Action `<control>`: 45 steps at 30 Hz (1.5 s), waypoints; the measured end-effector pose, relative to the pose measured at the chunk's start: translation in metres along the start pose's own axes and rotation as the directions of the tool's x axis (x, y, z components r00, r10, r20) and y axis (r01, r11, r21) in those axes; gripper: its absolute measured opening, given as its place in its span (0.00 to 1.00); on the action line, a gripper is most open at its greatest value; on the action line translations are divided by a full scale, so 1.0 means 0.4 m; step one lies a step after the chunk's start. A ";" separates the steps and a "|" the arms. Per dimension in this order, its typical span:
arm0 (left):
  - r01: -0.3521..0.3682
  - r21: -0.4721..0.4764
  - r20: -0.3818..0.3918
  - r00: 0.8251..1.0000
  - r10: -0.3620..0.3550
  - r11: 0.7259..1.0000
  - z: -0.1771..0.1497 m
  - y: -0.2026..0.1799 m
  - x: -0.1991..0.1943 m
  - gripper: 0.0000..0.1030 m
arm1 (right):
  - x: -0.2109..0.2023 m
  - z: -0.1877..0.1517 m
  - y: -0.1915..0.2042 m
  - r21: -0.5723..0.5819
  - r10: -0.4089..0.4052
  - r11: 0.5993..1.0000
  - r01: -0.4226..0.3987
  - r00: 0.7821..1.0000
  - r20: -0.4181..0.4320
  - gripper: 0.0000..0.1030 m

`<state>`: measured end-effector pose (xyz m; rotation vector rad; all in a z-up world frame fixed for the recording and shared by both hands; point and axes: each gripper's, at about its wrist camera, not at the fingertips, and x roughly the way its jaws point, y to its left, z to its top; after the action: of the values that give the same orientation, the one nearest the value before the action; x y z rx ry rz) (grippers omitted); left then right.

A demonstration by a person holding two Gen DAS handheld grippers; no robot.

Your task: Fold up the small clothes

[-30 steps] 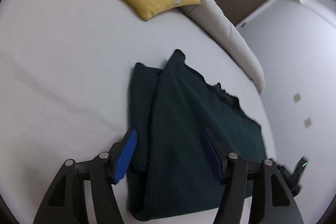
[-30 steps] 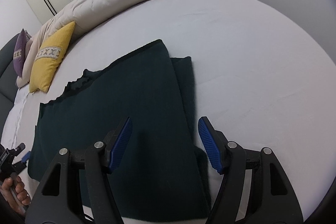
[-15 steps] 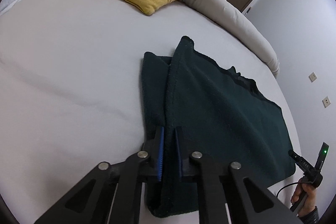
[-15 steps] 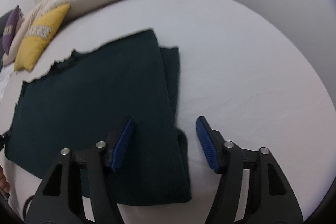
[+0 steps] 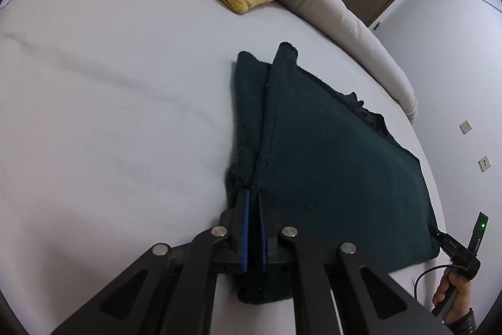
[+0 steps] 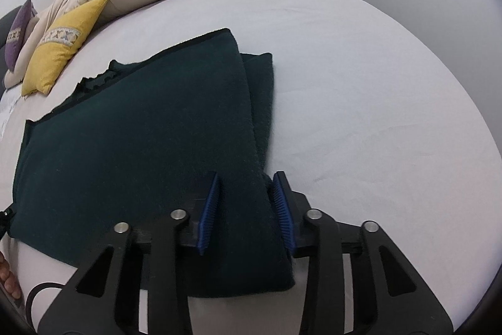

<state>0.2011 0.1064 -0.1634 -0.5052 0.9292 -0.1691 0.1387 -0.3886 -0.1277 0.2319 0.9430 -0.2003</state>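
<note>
Two black grippers work a dark green fleece garment (image 5: 329, 171) lying on a white bed (image 5: 109, 115). Left gripper (image 5: 253, 228) pinches its folded edge; right gripper (image 6: 246, 211) straddles the opposite edge, unclosed. Lifting one-handed could undo the fold.

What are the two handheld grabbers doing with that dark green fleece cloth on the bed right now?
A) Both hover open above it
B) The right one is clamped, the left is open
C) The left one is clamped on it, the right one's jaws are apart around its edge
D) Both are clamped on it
C: the left gripper has its jaws pinched together on the dark green fleece cloth, while the right gripper straddles the cloth's edge with a clear gap.
</note>
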 end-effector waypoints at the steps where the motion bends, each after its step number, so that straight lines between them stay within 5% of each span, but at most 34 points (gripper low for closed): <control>1: 0.004 0.001 -0.003 1.000 -0.004 1.000 0.002 0.001 0.000 0.07 | -0.002 0.000 -0.005 0.006 0.003 1.000 -0.003 1.000 0.001 0.26; 8: 0.017 -0.021 -0.025 1.000 -0.018 1.000 0.008 0.004 -0.001 0.09 | -0.044 -0.017 -0.051 0.103 0.069 0.992 -0.069 0.998 0.000 0.06; 23: -0.006 0.042 -0.062 0.998 0.008 0.999 0.019 -0.008 0.005 0.08 | -0.063 -0.086 -0.123 0.227 0.111 0.968 -0.105 0.994 -0.014 0.04; 28: 0.012 0.023 -0.074 0.997 -0.010 1.000 0.026 -0.002 0.003 0.10 | -0.045 -0.085 -0.109 0.147 0.097 0.985 -0.090 0.995 -0.038 0.04; 31: -0.043 0.019 -0.011 0.999 0.044 0.999 0.039 -0.013 -0.053 0.21 | -0.079 -0.068 -0.101 0.124 0.030 0.992 -0.023 0.998 -0.056 0.23; 32: -0.063 0.030 0.028 0.998 0.062 0.998 0.045 -0.022 -0.074 0.22 | -0.108 -0.061 -0.101 0.131 -0.010 0.991 0.014 1.000 -0.027 0.32; 34: -0.066 0.070 0.076 0.995 0.061 0.995 0.067 -0.057 -0.098 0.24 | -0.164 -0.036 -0.084 0.123 -0.033 0.992 0.024 0.997 0.072 0.33; 37: -0.060 0.162 0.086 0.995 0.047 0.985 0.114 -0.146 -0.055 0.26 | -0.161 0.025 -0.008 0.063 0.131 0.989 -0.136 0.989 0.073 0.33; 39: -0.067 0.207 0.085 0.995 0.050 0.976 0.142 -0.193 -0.007 0.26 | -0.116 0.076 0.078 0.015 0.298 0.954 -0.298 0.954 0.031 0.33; 42: -0.043 0.205 0.043 0.998 0.035 0.978 0.198 -0.237 0.090 0.26 | -0.015 0.139 0.157 0.041 0.431 0.902 -0.430 0.902 -0.027 0.33; 45: -0.075 0.244 0.027 0.997 0.071 0.967 0.241 -0.261 0.178 0.29 | 0.106 0.179 0.177 0.149 0.491 0.867 -0.476 0.866 -0.094 0.33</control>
<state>0.3285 0.0233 -0.1168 -0.2435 0.8931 -0.2089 0.2375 -0.3439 -0.1144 0.5925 0.9722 0.2281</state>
